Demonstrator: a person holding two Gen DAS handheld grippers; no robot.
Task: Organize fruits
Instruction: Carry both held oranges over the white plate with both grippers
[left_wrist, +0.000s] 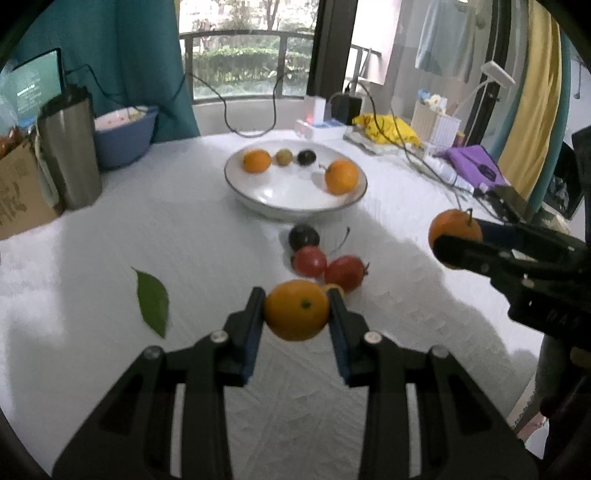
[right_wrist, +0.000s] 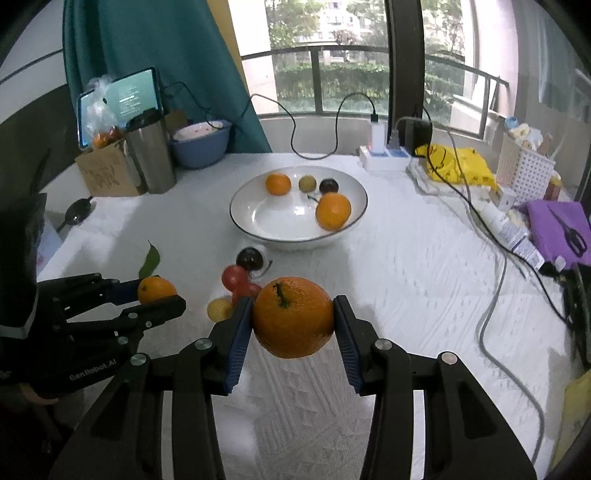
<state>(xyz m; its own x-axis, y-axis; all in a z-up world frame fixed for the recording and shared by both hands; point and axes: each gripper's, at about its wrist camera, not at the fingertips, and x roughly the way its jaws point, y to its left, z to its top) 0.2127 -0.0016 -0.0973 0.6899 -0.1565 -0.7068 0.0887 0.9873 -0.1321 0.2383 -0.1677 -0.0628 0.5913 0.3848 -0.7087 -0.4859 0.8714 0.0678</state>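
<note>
Oranges in both tools right now. Your left gripper (left_wrist: 297, 308) is clamped on a small orange (left_wrist: 296, 310), held above the tablecloth (left_wrist: 110, 236) just short of the loose fruit. Your right gripper (right_wrist: 293, 317) is clamped on a bigger orange w/ stem (right_wrist: 293, 317), also lifted clear of the cloth. The white bowl (right_wrist: 255, 195) sits ahead, centre table, already holding two oranges plus a greenish and a dark fruit. By the look of it you're mid-carry, so next is the drop-off: bring each orange over the rim, low, then open. Go one at a time, since both arms converge on the same bowl. Left on the cloth: a dark fruit (left_wrist: 303, 236), two red ones (left_wrist: 327, 267), a small yellow one (right_wrist: 219, 309), and a leaf (left_wrist: 153, 301).
</note>
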